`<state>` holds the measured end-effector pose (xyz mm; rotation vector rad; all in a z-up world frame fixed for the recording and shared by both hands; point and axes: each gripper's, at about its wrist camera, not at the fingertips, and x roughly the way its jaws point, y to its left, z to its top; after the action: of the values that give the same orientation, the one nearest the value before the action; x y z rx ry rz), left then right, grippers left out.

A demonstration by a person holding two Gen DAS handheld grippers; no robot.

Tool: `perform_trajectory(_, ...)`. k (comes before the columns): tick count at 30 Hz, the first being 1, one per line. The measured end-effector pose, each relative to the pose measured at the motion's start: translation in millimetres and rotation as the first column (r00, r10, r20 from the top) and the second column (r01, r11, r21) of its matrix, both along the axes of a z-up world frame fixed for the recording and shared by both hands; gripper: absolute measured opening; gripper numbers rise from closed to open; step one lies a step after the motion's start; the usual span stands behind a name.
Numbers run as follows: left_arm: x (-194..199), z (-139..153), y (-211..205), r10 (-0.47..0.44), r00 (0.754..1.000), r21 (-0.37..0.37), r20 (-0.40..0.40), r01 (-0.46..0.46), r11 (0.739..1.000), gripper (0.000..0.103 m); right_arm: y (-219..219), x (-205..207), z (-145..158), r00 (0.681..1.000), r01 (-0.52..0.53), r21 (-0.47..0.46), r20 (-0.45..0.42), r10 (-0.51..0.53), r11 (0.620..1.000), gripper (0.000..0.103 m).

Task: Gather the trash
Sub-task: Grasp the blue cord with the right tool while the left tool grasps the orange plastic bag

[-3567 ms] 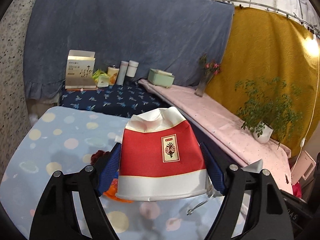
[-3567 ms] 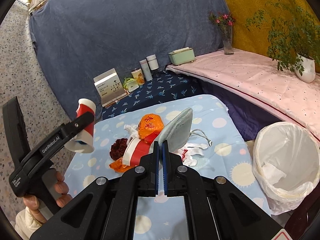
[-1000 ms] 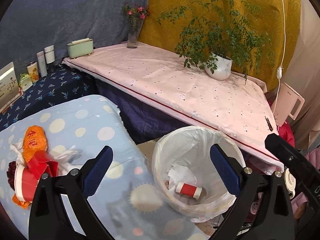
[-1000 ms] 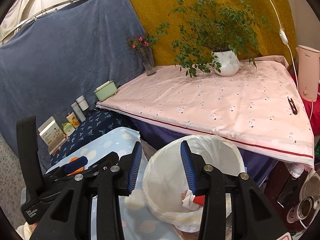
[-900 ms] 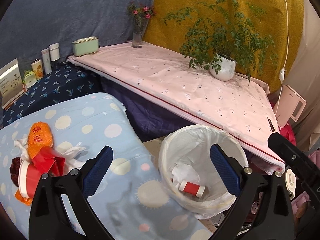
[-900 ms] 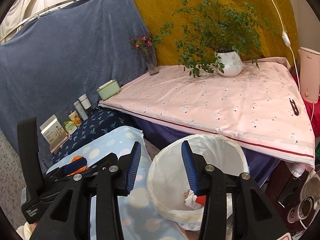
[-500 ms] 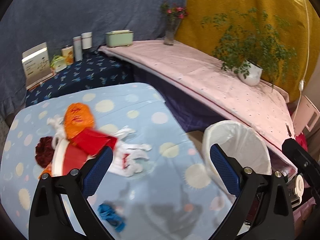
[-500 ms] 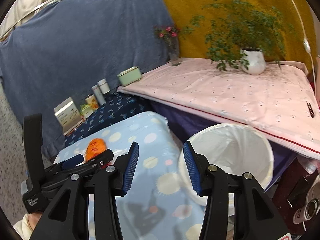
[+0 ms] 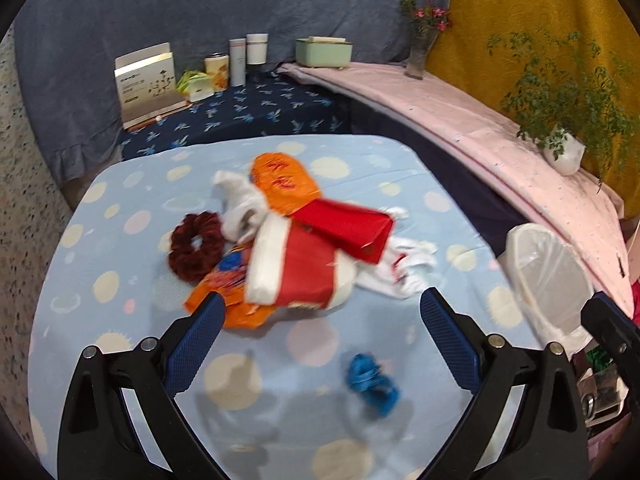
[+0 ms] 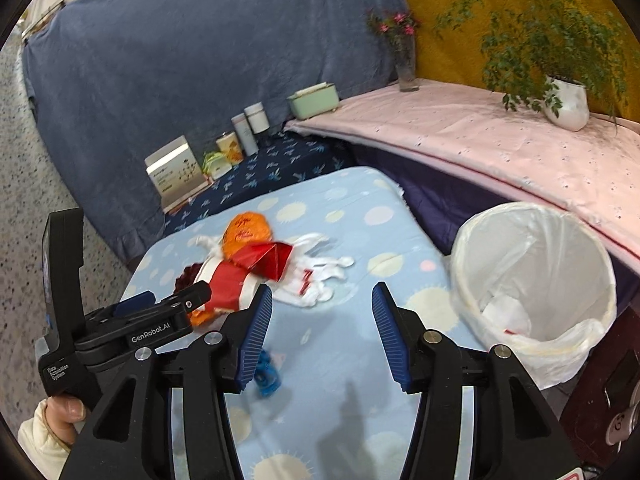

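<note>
A heap of trash lies on the light blue spotted table (image 9: 120, 208): a red and white paper cup (image 9: 298, 268) on its side, a red carton (image 9: 344, 228), an orange bag (image 9: 284, 182), white tissue (image 9: 404, 266), a dark red scrunchie (image 9: 195, 246) and a blue scrap (image 9: 372, 384). My left gripper (image 9: 320, 338) is open and empty just in front of the cup. My right gripper (image 10: 322, 330) is open and empty over the table's right part. The white-lined bin (image 10: 532, 280) stands right of the table, also in the left wrist view (image 9: 548, 268).
A dark blue shelf (image 9: 248, 116) behind the table holds a box (image 9: 146, 80), cans and bottles. A pink-covered counter (image 10: 500, 140) carries a green box (image 10: 314, 98), a flower vase (image 10: 406, 60) and a potted plant (image 10: 566, 102).
Both grippers dropped their trash in the bin and opened. Both have swung left from the bin back over the table toward the heap.
</note>
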<state>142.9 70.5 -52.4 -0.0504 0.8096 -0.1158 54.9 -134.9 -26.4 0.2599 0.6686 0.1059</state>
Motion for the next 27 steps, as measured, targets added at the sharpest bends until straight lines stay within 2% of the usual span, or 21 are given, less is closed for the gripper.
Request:
perform_trajectory(2, -5, -9, 14, 0.014, 1.0, 0.018, -0.01, -0.013, 1.0, 0.094, 11, 0, -6, 1.0, -0.019, -0.011, -0.012, 0.018, 1.0, 0.058)
perform_trajectory(11, -10, -43, 65, 0.083, 0.992, -0.011, -0.096, -0.084, 0.996, 0.094, 62, 14, -50, 0.988, -0.104, -0.017, -0.118, 0.101, 0.994, 0.059)
perform_trajectory(21, -2, -56, 89, 0.11, 0.987, -0.025, -0.114, -0.113, 0.993, 0.094, 100, 40, -90, 0.964, -0.167, -0.028, -0.215, 0.157, 0.986, 0.058)
perform_trajectory(27, 10, -62, 93, 0.105, 0.987, -0.035, -0.125, -0.11, 0.993, 0.094, 112, 52, -107, 0.949, -0.193, -0.034, -0.259, 0.178, 0.981, 0.049)
